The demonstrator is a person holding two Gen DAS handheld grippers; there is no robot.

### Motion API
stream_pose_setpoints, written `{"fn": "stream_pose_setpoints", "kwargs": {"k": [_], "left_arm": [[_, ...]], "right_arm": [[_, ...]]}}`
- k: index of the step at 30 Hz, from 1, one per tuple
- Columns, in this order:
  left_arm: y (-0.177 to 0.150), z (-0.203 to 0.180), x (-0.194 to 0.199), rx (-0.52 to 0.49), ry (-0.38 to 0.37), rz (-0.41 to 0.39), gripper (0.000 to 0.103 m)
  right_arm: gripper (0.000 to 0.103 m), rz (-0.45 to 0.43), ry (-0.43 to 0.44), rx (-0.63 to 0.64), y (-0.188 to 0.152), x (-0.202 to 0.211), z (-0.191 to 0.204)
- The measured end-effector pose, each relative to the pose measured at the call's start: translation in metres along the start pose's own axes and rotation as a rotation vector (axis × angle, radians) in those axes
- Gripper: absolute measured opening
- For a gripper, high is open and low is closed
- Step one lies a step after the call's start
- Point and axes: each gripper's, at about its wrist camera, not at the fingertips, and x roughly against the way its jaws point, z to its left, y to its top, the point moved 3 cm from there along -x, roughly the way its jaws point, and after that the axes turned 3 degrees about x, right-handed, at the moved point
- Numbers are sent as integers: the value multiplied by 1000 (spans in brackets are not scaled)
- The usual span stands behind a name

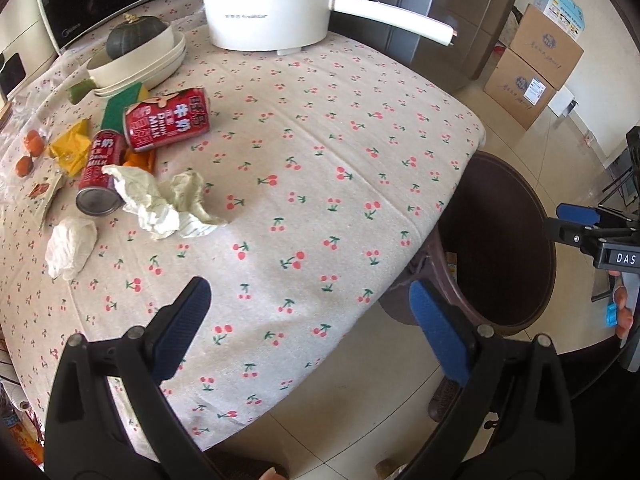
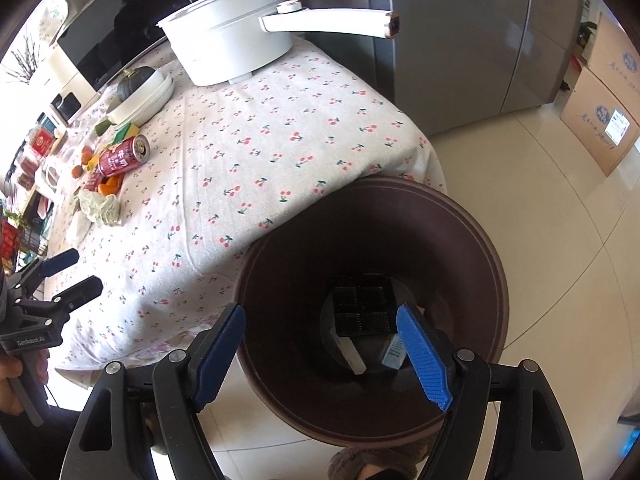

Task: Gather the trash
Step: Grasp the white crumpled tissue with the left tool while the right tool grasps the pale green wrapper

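Right wrist view: right gripper (image 2: 320, 350) above brown bin (image 2: 472, 248), jaws apart, empty, likely for drop. Bin tucked at counter (image 2: 280, 148) corner. Left gripper (image 1: 310, 320) spread, empty. Crumpled tissues (image 1: 168, 204), red cans (image 1: 166, 118) far from bin.

The bench (image 1: 320, 168) wears a cream cloth dotted with cherries, mostly bare through the middle. At its far edge sits a white electric pot (image 1: 268, 4), handle reaching past the corner. Toward the left side, stacked cream dishes (image 1: 140, 64) carry a dark green squash (image 1: 132, 36). Beside them a green sponge (image 1: 120, 106), two red milk cans (image 1: 168, 120) lying on their sides, yellow wrappers (image 1: 72, 148), small oranges (image 1: 30, 152) and crumpled tissues (image 1: 168, 204). On the tiled floor (image 2: 540, 200), against the bench's near corner, stands a brown bin (image 2: 460, 240).
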Motion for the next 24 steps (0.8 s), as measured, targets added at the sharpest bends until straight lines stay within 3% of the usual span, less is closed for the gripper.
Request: {"fn": "stream_pose_setpoints", "kwargs": {"k": [14,19,24], "left_arm": [[-6,162,26,344,128,-39,99],[-2,211,9,484,144,-25,99],[6,227,-15,547,140,-13,99]], "right_arm": [[83,34,49,164,44,-30,118],[83,45,95,192,64,-47,163],[83,57,141,198,79,-64,199]]}}
